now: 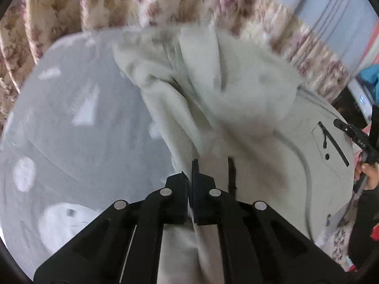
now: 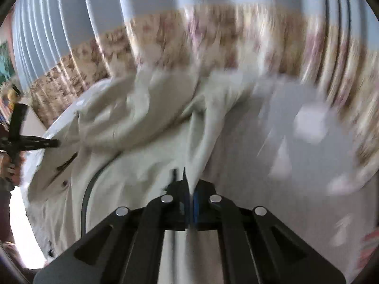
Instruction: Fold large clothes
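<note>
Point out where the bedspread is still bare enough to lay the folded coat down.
In the left wrist view, the grey bedspread lies bare between the coat and the flowered curtain. In the right wrist view, it is free right of the coat. The coat's bunched folds crowd the middle, where the pocket zip shows.

Soft, even daylight; heavy motion blur in both views; fisheye bending and dark corners at edges.

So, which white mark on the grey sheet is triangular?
The tall white triangle left of the pale jacket; the others look round or shapeless.
</note>
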Motion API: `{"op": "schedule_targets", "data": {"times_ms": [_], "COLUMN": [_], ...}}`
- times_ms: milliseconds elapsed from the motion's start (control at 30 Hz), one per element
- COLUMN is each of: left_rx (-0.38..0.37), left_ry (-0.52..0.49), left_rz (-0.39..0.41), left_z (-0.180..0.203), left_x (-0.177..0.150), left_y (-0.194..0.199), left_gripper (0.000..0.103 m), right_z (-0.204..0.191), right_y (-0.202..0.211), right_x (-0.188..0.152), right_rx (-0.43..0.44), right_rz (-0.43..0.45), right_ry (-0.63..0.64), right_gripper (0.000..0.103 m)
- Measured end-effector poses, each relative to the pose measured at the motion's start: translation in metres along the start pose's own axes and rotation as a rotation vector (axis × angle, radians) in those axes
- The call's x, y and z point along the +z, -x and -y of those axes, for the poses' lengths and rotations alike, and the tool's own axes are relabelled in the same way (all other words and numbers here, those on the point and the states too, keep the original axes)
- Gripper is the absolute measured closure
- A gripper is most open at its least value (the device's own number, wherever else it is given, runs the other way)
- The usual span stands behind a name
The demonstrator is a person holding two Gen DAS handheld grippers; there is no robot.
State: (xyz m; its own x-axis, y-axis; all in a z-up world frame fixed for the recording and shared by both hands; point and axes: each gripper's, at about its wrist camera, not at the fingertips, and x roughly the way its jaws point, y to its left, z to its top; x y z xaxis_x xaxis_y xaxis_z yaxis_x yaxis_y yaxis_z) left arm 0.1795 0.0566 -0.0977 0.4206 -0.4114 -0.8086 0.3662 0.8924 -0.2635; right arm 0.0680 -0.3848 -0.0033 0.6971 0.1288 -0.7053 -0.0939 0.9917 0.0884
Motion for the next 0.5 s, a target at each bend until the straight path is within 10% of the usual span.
{"op": "schedule_targets", "data": {"times_ms": [100, 167, 300, 367, 500], "left_rx": [0.041, 0.212, 0.151, 0.221, 0.188], "left_ry": [0.116, 0.177, 0.29, 0.28, 0.217], "left_rz": [0.009, -0.037, -0.06, -0.024, 0.078], "left_z": [-0.058, -0.091, -0.135, -0.131, -0.091], "left_x": [0.026, 0.024, -0.02, -0.035, -0.051], "left_y": [-0.004, -0.018, -0.017, -0.001, 0.031], "left_gripper": [0.099, 0.103, 0.066, 0.041, 0.023], "right_z": [0.035, 0.056, 0.105, 0.117, 0.11], "right_y": [-0.037, -0.069, -0.055, -0.023, 0.018], "right_x": [0.013, -0.002, -0.047, -0.059, -0.077], "right_rx": [-0.064, -0.064, 0.102, 0.088, 0.043], "right_rz": [-0.068, -0.177, -0.136, -0.064, 0.016], "right_ry": [-0.077, -0.163, -0.419, -0.45, -0.345], "right_gripper": [0.101, 0.096, 0.038, 0.038, 0.031]}}
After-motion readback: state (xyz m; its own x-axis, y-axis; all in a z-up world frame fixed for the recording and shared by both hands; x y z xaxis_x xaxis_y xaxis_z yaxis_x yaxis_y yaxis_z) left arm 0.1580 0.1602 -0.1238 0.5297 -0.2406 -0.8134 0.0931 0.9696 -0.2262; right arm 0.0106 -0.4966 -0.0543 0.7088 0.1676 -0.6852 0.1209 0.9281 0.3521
